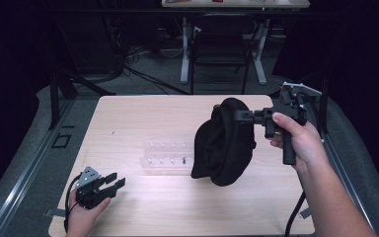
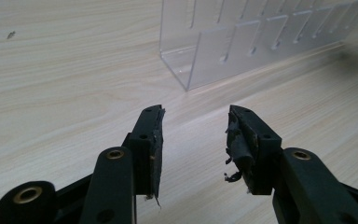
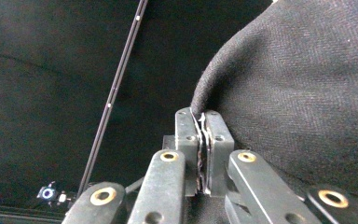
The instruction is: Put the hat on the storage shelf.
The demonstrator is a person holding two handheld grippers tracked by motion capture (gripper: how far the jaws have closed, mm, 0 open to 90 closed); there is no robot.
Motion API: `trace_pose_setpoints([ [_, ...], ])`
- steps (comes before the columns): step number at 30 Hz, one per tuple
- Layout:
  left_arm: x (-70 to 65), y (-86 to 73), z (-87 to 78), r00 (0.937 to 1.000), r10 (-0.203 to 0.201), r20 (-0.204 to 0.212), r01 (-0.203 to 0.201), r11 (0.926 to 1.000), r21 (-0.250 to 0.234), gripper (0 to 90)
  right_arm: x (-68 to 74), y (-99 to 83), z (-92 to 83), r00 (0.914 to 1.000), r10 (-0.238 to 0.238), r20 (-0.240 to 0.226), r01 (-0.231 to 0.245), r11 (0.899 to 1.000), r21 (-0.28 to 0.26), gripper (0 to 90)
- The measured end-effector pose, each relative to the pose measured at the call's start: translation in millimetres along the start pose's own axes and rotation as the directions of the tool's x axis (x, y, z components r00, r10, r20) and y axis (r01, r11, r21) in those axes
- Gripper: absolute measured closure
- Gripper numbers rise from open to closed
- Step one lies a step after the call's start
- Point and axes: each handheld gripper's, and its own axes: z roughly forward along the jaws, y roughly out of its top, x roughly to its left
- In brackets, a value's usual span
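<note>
A black knitted cloth, perhaps a hat (image 1: 225,143), hangs in the air above the table's right half. My right gripper (image 1: 239,115) is shut on its upper edge and holds it up. In the right gripper view the jaws pinch the black cloth (image 3: 303,93) at its rim, and the right gripper (image 3: 204,119) points toward a dark backdrop. My left gripper (image 1: 117,180) rests low at the table's front left corner, open, with nothing between its fingers. In the left gripper view the left gripper (image 2: 195,116) faces the clear rack (image 2: 256,42).
A clear acrylic rack (image 1: 167,157) with slots lies on the wooden table (image 1: 143,118), just left of the hanging cloth. A dark chair (image 1: 222,44) and a desk's legs stand beyond the table's far edge. Black curtains close in both sides.
</note>
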Motion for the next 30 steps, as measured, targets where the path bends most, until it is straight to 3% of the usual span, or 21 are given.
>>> trace_pose_setpoints([
  [6, -8.4, 7.6, -1.9, 0.9996, 0.018, 0.021, -0.018, 0.9995, -0.025, 54.8, 2.0, 12.9, 11.7, 0.9996, -0.009, 0.028, 0.009, 1.000, 0.009, 87.2],
  [11, -17.2, 24.2, -2.7, 0.9978, 0.034, 0.058, -0.030, 0.9980, -0.055, 54.1, 1.3, 22.2, 21.7, 0.9994, -0.014, 0.031, 0.013, 1.000, 0.014, 87.2],
  [15, -23.8, 38.7, 1.8, 0.9953, 0.078, 0.057, -0.074, 0.9939, -0.082, 53.9, 0.2, 29.4, 31.1, 0.9992, -0.018, 0.037, 0.018, 1.000, 0.019, 87.2],
  [21, -32.5, 49.6, 9.8, 0.9930, 0.100, 0.063, -0.092, 0.9885, -0.120, 53.9, -8.0, 37.4, 46.7, 0.9994, -0.008, 0.035, 0.007, 0.999, 0.032, 87.2],
  [30, -40.7, 57.4, 16.3, 0.9910, 0.113, 0.072, -0.103, 0.9861, -0.131, 53.9, -13.3, 40.1, 58.4, 0.9991, -0.006, 0.043, 0.004, 0.999, 0.050, 87.1],
])
